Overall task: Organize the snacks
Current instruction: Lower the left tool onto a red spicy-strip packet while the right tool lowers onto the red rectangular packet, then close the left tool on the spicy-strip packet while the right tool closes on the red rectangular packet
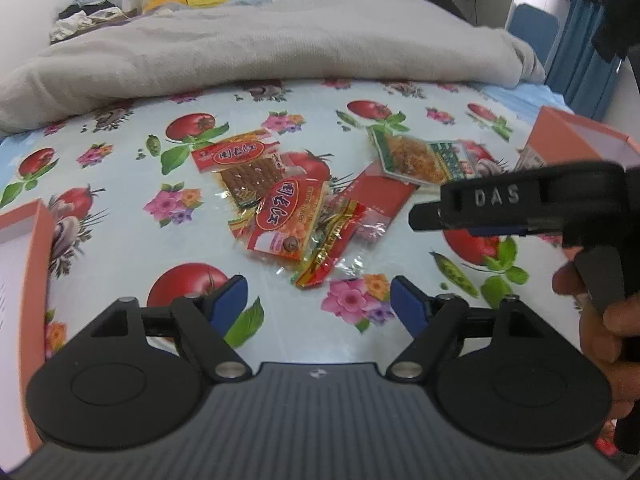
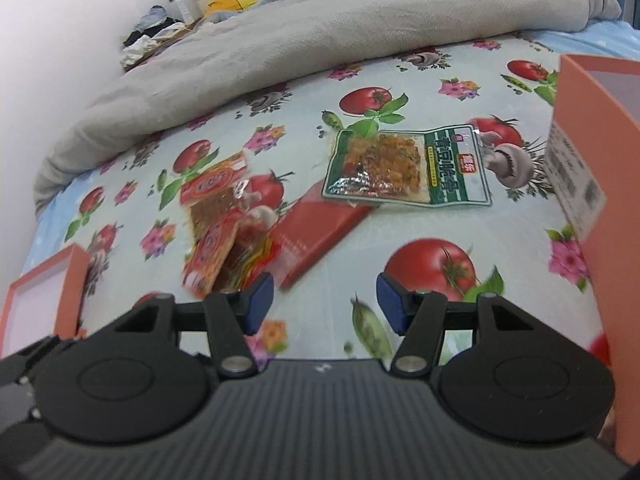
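Several snack packets lie in a loose pile on a tomato-print cloth (image 1: pixel 280 120). Red and orange packets (image 1: pixel 280 216) overlap in the middle, with a flat red packet (image 1: pixel 380 196) beside them and a green packet (image 1: pixel 424 156) of orange snack to the right. My left gripper (image 1: pixel 320 308) is open and empty, just short of the pile. My right gripper (image 2: pixel 325 304) is open and empty above the cloth; the red packet (image 2: pixel 320 228) and green packet (image 2: pixel 408 164) lie ahead of it. Its side also shows in the left wrist view (image 1: pixel 520 204).
An orange box with a white inside stands at the left (image 1: pixel 36 264) and another at the right (image 2: pixel 592 128). A grey blanket (image 1: pixel 260 48) is heaped along the far edge of the cloth. Clutter lies beyond it by the wall.
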The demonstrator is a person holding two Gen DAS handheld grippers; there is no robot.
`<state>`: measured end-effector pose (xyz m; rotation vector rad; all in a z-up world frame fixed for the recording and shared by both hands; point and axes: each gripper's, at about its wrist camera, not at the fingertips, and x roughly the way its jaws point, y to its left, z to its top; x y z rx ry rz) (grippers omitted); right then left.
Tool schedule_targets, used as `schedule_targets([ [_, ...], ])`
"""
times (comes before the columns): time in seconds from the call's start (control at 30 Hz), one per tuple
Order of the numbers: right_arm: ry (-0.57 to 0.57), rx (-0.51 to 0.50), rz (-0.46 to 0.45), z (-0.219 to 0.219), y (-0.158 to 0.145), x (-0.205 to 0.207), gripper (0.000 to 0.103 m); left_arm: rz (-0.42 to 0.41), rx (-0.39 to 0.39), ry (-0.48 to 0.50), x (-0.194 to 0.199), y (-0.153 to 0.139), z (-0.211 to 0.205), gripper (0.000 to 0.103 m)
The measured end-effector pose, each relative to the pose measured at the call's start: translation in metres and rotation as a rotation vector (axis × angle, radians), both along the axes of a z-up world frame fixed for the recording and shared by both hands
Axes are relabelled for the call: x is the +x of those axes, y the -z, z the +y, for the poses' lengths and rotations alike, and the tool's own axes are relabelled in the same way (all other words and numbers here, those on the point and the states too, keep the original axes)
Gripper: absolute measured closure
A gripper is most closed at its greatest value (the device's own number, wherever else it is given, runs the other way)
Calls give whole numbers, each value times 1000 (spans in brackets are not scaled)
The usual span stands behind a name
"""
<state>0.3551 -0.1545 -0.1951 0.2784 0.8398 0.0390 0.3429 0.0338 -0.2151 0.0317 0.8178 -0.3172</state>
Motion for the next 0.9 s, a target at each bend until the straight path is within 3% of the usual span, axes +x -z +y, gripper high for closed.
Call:
schedule_targets([
  [0.17, 8, 13, 18, 0, 9, 28, 44, -12, 58, 58, 21, 11, -9, 12],
  [0.37, 7, 17, 23, 2, 15, 58, 44, -16, -29, 56, 52, 15, -2, 12],
  [0.53, 29, -6, 40, 7, 23, 76, 41, -16, -35, 10, 75, 20, 4, 13],
  [0.77, 27, -85, 24, 18, 29, 85, 40, 11, -20, 1, 93, 34, 3, 22],
  [0.9, -6, -121, 21, 25, 31, 89, 32, 6, -41, -25, 92, 37, 6, 28],
])
